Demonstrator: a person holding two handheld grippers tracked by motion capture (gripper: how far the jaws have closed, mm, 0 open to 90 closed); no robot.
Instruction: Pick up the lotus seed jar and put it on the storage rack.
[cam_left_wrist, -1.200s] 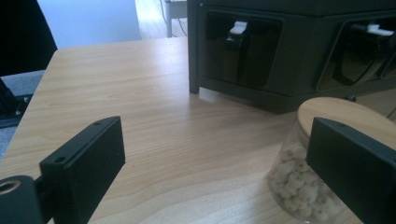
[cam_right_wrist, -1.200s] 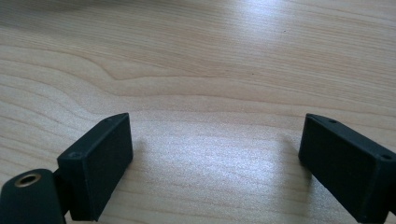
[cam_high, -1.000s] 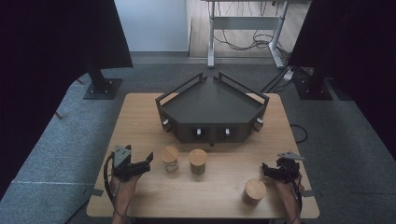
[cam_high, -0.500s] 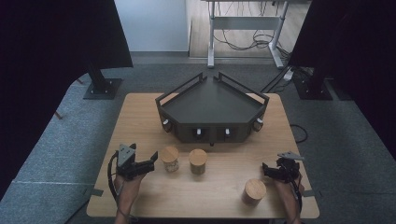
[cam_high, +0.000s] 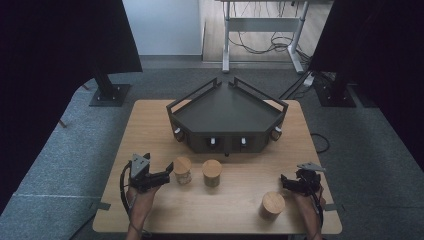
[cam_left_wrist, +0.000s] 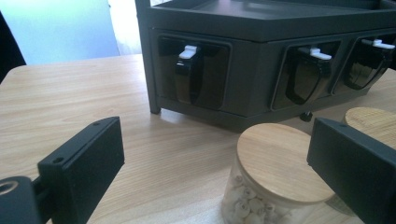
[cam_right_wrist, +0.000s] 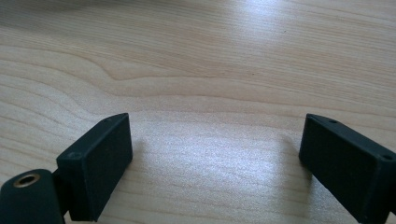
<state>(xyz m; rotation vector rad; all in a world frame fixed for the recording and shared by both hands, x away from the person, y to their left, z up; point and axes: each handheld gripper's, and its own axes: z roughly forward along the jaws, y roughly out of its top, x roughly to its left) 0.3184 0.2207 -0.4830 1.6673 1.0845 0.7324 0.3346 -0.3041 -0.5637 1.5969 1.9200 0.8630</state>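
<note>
Jar (cam_left_wrist: 275, 172) with wooden lid sits between spread left claw (cam_high: 165, 176) jaws, near table (cam_high: 150, 125) front | right claw (cam_high: 289, 181) spread over bare wood, second jar (cam_high: 212, 172) just beside | risk: off-centre closing could tip it into neighbour.

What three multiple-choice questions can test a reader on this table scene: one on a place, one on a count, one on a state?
1. The jar nearest the left gripper stands:
A. on the dark angular tray
B. on the wooden table, before the tray
C. on the floor

2. Round glass jars with wooden lids:
A. two
B. three
C. five

3. The right gripper's jaws are:
A. apart, empty
B. closed on a jar
C. closed on a cable

Answers: 1 B, the jar rests on the table in front of the tray. 2 B, one left, one middle, one right. 3 A, bare wood between them.
</note>
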